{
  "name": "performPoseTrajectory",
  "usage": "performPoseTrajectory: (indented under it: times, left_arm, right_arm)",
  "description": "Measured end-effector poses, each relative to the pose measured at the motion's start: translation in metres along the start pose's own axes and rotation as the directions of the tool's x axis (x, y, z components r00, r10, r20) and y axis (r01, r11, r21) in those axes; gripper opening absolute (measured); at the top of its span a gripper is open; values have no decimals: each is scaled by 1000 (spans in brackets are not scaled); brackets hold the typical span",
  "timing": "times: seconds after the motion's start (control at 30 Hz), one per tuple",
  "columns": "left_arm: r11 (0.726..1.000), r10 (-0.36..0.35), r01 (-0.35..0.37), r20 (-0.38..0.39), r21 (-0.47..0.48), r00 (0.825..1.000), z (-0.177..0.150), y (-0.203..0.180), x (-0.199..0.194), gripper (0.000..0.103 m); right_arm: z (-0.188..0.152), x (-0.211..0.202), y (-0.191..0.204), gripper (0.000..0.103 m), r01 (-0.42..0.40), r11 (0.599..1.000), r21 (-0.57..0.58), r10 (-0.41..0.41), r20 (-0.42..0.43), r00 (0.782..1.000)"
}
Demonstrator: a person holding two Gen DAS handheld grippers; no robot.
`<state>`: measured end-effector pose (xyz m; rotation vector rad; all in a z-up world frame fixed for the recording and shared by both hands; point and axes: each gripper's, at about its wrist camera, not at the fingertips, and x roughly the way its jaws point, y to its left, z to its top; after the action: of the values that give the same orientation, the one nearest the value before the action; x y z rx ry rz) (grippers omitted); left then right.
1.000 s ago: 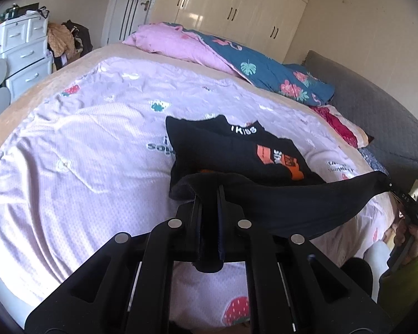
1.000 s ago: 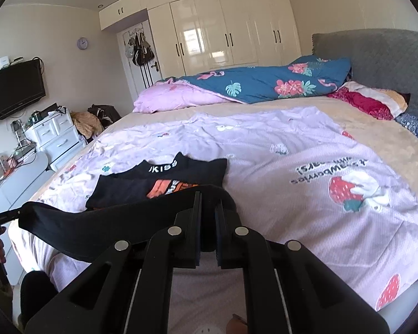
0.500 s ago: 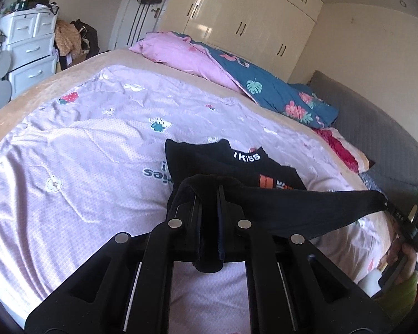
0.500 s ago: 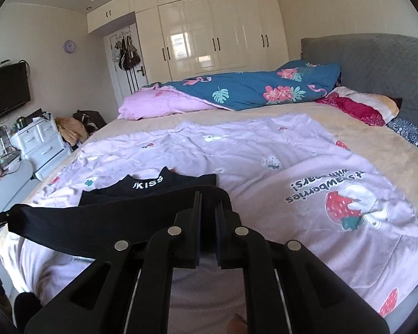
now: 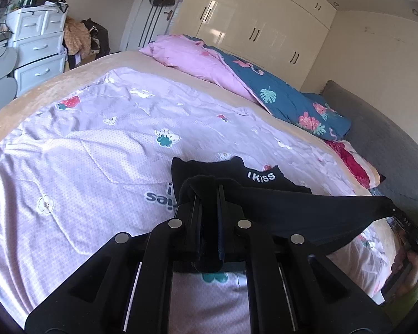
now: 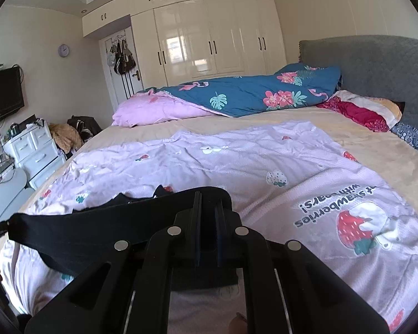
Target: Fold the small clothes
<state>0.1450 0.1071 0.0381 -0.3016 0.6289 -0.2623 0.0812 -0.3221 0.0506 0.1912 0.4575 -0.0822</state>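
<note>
A small black garment [image 5: 306, 208] with white "IKISS" lettering lies on the lilac strawberry-print sheet [image 5: 97, 144]. Its near hem is lifted and stretched taut between my two grippers. My left gripper [image 5: 209, 194] is shut on the hem's left corner. My right gripper [image 6: 207, 203] is shut on the right corner; its tip also shows in the left wrist view [image 5: 400, 217]. In the right wrist view the raised black cloth [image 6: 83, 228] hides most of the garment behind it. The collar end [image 5: 260, 176] rests on the sheet.
A pink and blue floral duvet [image 6: 236, 94] is bunched at the far side of the bed. A grey headboard [image 6: 375, 64] and red pillow [image 6: 359, 111] are to the right. White drawers [image 5: 39, 41] and a clothes pile stand left. Wardrobes [image 6: 209, 41] line the back wall.
Both grippers have carried the lifted hem up and forward toward the collar. The orange print that showed earlier is now covered by the raised cloth.
</note>
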Motion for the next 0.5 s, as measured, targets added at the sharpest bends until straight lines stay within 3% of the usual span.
performPoseTrajectory:
  times: [0.5]
  left_arm:
    - [997, 80, -80, -34, -5, 996, 13, 10, 77, 2]
  right_arm:
    - [4, 89, -4, 7, 50, 997, 58, -46, -72, 996]
